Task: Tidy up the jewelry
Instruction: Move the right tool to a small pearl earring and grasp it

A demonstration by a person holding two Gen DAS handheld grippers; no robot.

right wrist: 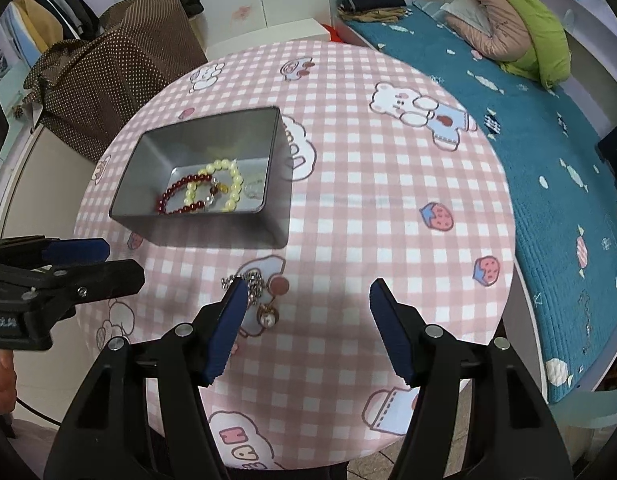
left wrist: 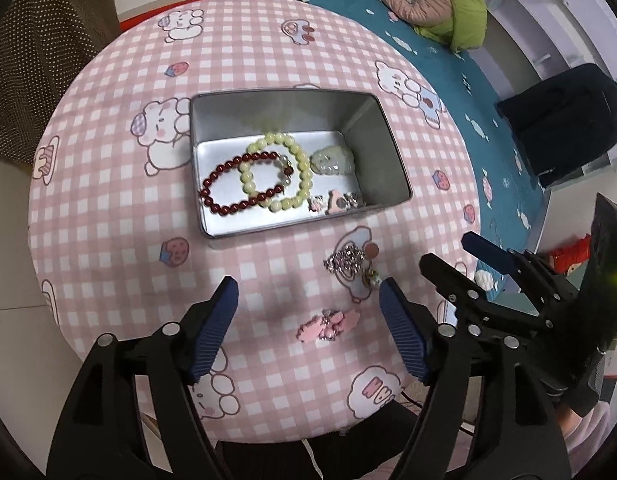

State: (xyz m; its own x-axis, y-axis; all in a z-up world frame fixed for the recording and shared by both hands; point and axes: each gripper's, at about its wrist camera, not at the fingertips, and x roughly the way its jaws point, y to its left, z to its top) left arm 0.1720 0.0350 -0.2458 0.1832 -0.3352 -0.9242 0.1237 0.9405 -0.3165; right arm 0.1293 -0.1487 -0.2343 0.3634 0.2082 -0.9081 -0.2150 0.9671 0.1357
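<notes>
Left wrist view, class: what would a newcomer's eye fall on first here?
First, the open metal tin in the middle of the pink checked tablecloth, holding a dark red bead bracelet overlapping a pale yellow one. Next, the pink hair clip lying loose on the cloth between the left gripper's open jaws, with a silver chain just beyond.

Both hand-held grippers gape (angled downward).
</notes>
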